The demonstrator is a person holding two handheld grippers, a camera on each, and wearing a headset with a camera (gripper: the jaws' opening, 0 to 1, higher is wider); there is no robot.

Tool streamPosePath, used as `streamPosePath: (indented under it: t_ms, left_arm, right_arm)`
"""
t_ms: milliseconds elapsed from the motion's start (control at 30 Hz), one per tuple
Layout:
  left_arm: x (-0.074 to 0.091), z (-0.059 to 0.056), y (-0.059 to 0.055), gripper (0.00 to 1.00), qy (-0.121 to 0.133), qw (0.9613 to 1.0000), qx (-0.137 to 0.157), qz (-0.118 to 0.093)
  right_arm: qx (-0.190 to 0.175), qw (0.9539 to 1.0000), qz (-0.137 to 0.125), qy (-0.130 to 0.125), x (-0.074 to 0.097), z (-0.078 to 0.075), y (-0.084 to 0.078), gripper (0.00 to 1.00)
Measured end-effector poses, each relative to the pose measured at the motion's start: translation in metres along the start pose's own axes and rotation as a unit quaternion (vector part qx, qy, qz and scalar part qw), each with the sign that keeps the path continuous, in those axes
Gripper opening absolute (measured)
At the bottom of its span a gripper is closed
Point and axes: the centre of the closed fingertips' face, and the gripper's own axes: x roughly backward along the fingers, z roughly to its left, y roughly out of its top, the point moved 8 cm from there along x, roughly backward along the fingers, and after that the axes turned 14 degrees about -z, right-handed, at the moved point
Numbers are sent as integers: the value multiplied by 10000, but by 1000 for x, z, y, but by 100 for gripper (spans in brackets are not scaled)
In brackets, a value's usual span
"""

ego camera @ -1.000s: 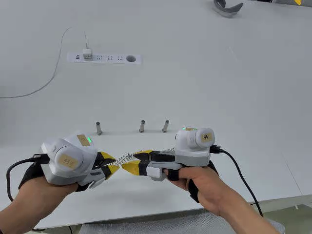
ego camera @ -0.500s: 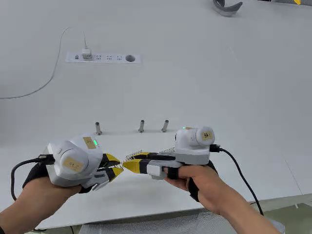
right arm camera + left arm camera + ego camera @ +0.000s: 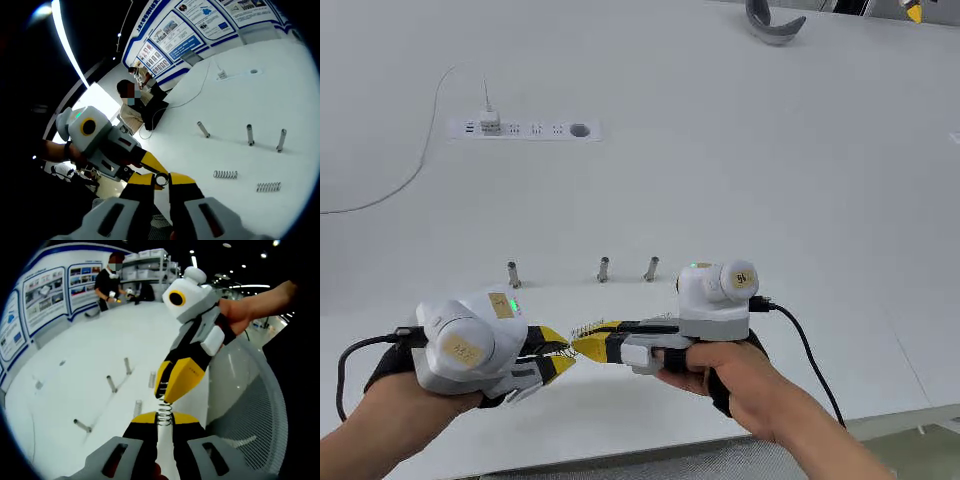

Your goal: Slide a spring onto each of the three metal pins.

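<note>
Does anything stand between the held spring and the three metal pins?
Nothing visible does. The small coiled metal spring hangs between the left tool and right tool; two loose springs lie flat on the white table before the three upright metal pins.

The surface (image 3: 740,180) is smooth, matt white. The pins (image 3: 603,269) are dull grey metal; the spring (image 3: 164,412) is thin, shiny metal wire. The left gripper (image 3: 558,352) and right gripper (image 3: 582,343) have glossy white plastic shells and matt yellow tips.
</note>
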Motion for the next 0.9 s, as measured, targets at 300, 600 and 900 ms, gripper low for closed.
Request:
streamPosePath:
  t_ms: [300,600,900]
  left_arm:
    - [-4,-1,9,9,-171,9996,-3,-221]
    - [-7,-3,13,9,-232,9984,182,-487]
    - [-11,-6,17,9,-393,9973,161,-595]
  right_arm:
    - [1477,9851,858,191,-2,15,20,12]
    - [2289,9612,1468,466,-2,18,28,13]
    - [2667,9403,1967,776,0,17,29,14]
